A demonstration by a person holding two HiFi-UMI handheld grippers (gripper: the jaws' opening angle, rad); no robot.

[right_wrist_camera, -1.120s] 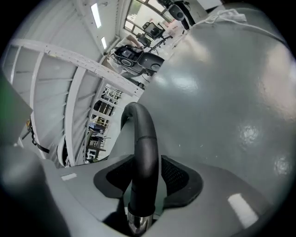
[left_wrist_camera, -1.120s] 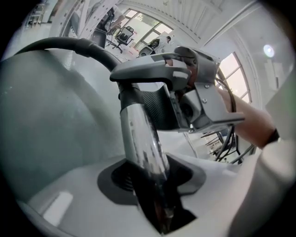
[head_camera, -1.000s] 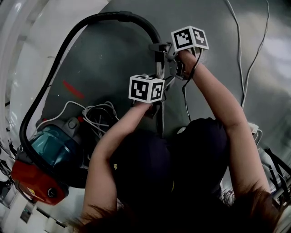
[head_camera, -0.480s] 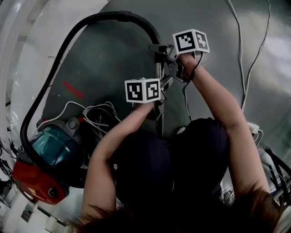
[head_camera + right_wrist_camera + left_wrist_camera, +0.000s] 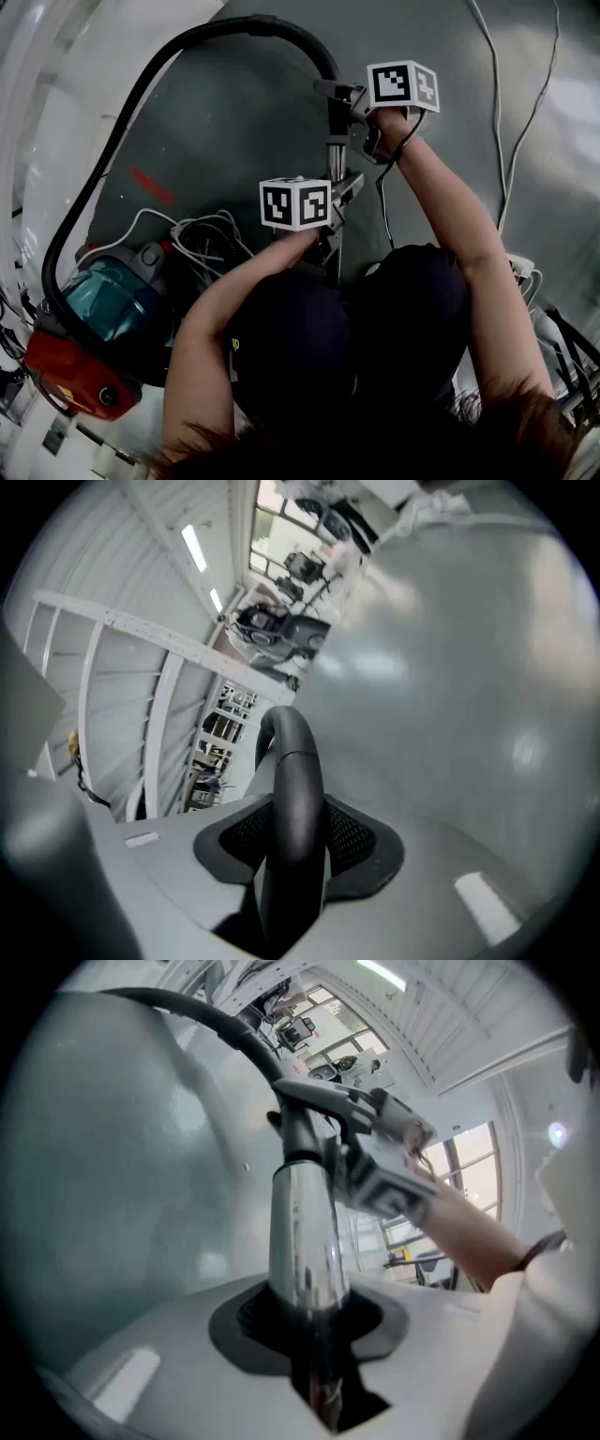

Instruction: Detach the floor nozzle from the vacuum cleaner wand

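Grey floor (image 5: 234,122), smooth and faintly glossy, carries the vacuum cleaner (image 5: 94,328), a rounded body with a red shell and a clear teal dust bin at the lower left of the head view. From it a black flexible hose (image 5: 122,122) arcs up and over to a black, curved, matt plastic handle (image 5: 295,789). The handle tops the wand (image 5: 302,1232), a straight, mirror-bright metal tube. The wand's long axis runs from the handle straight back toward the person, and its lower end passes out of sight behind the person's dark clothing. The floor nozzle shows in no view and is judged to sit at that hidden end. The right gripper (image 5: 295,864) is clamped on the bend of the handle, and the left gripper (image 5: 314,1344) grips the metal tube lower down. Both pairs of jaws have just been closing, and their dark, textured pads press on what they hold. The left gripper is thus the nearer to the nozzle end, and the parting probably calls for a pull along the tube's axis. The polished tube likely offers less grip than the matt handle. A tangle of thin white cables (image 5: 202,234) lies beside the vacuum cleaner.
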